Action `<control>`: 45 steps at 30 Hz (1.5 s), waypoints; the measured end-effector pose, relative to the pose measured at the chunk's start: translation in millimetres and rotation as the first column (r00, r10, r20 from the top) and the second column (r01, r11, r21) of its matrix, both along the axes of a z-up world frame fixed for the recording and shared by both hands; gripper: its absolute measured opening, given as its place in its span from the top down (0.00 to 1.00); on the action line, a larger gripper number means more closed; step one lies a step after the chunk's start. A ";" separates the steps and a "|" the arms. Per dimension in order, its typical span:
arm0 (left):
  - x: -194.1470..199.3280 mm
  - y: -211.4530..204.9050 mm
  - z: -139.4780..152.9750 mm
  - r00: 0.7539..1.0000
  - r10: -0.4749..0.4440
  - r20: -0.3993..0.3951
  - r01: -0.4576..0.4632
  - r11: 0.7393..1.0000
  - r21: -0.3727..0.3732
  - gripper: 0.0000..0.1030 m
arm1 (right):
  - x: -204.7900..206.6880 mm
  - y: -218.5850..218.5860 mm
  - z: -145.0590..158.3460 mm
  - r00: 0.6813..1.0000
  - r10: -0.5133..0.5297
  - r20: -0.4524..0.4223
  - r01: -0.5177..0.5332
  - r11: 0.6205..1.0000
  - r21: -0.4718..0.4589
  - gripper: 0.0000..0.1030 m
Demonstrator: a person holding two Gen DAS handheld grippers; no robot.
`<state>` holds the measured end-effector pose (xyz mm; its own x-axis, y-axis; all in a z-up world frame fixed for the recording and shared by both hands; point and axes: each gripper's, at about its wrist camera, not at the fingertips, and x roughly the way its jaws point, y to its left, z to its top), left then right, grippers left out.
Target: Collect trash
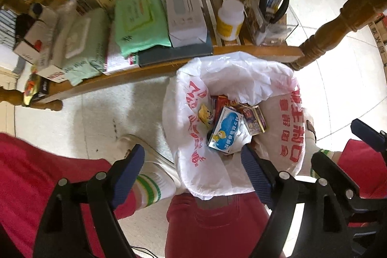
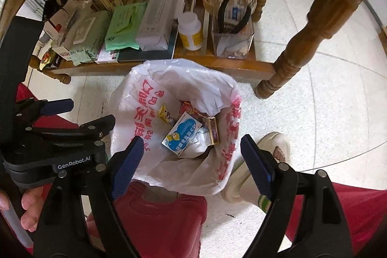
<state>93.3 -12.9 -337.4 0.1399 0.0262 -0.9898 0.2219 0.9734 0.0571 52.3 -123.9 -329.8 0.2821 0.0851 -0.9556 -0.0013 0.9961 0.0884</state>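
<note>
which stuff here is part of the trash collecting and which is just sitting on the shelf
Part of the job:
- white bin bag
- blue and white box in it
- yellow wrapper in it
- gold-edged carton in it

Just lying about:
- green wipes pack
- white bottle
- long white box
- pliers

1. The left tongs (image 1: 193, 161) are seen gaping, empty, above the near rim of the white trash bag (image 1: 183, 127).
2. A blue-and-white box (image 1: 226, 131) is seen inside the bag.
3. A low wooden shelf (image 1: 169, 64) is seen beyond the bag, with a white bottle (image 1: 229, 19) on it.
</note>
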 end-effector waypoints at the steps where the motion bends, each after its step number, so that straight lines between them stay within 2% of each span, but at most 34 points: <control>1: -4.9 -0.5 6.2 1.000 0.000 0.020 0.000 1.000 0.008 0.23 | -5.7 0.7 6.0 1.000 -0.004 0.013 0.005 1.000 -0.005 0.22; 7: -27.6 -0.8 39.9 0.993 0.017 0.121 -0.017 1.000 -0.006 0.23 | -32.7 -3.4 39.7 0.996 -0.055 0.065 0.054 0.998 0.024 0.21; 9: -34.9 -0.7 53.7 0.986 0.019 0.167 -0.019 1.000 -0.002 0.23 | -43.2 -1.8 56.5 0.992 -0.055 0.116 0.052 0.998 0.035 0.21; 15: -57.7 5.5 110.8 0.948 0.044 0.314 -0.028 0.998 -0.056 0.22 | -75.4 11.1 120.5 0.943 -0.041 0.329 0.069 0.995 -0.073 0.21; 17: -67.2 6.7 137.0 0.920 0.053 0.389 -0.033 0.998 -0.058 0.22 | -84.5 12.0 140.5 0.921 -0.050 0.385 0.084 0.994 -0.072 0.20; 21: -80.5 10.6 180.7 0.869 0.070 0.490 -0.030 0.996 -0.090 0.18 | -102.5 9.3 178.0 0.866 -0.084 0.492 0.113 0.993 -0.029 0.17; 26: -99.3 15.3 237.6 0.775 0.105 0.623 -0.034 0.992 -0.125 0.16 | -128.1 13.9 228.9 0.767 -0.074 0.638 0.149 0.987 -0.065 0.14; 30: -114.4 18.4 274.9 0.704 0.129 0.698 -0.037 0.989 -0.145 0.10 | -150.4 15.3 265.3 0.679 -0.066 0.731 0.188 0.978 -0.086 0.09; 31: -119.3 19.0 286.4 0.680 0.135 0.721 -0.040 0.988 -0.148 0.10 | -153.5 15.6 271.4 0.664 -0.065 0.745 0.194 0.977 -0.088 0.09; 34: -129.2 20.6 306.0 0.631 0.145 0.762 -0.047 0.988 -0.149 0.08 | -165.4 15.3 290.3 0.621 -0.062 0.781 0.209 0.974 -0.089 0.07; 36: -135.7 22.6 316.4 0.611 0.151 0.778 -0.045 0.987 -0.156 0.08 | -171.7 14.4 300.5 0.603 -0.060 0.795 0.209 0.974 -0.086 0.07; 39: -143.3 24.4 329.7 0.597 0.156 0.787 -0.033 0.985 -0.170 0.08 | -182.3 17.9 313.5 0.574 -0.050 0.817 0.217 0.972 -0.093 0.07; 45: -160.5 22.5 347.8 0.550 0.148 0.822 -0.025 0.987 -0.161 0.08 | -204.3 20.9 334.5 0.509 -0.056 0.859 0.234 0.969 -0.076 0.07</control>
<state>-67.2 9.6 10.4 0.9026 -0.0205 -0.4299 0.0498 0.9971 0.0570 -152.1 -103.0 4.7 0.9550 -0.1619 -0.2485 0.1590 0.9868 -0.0318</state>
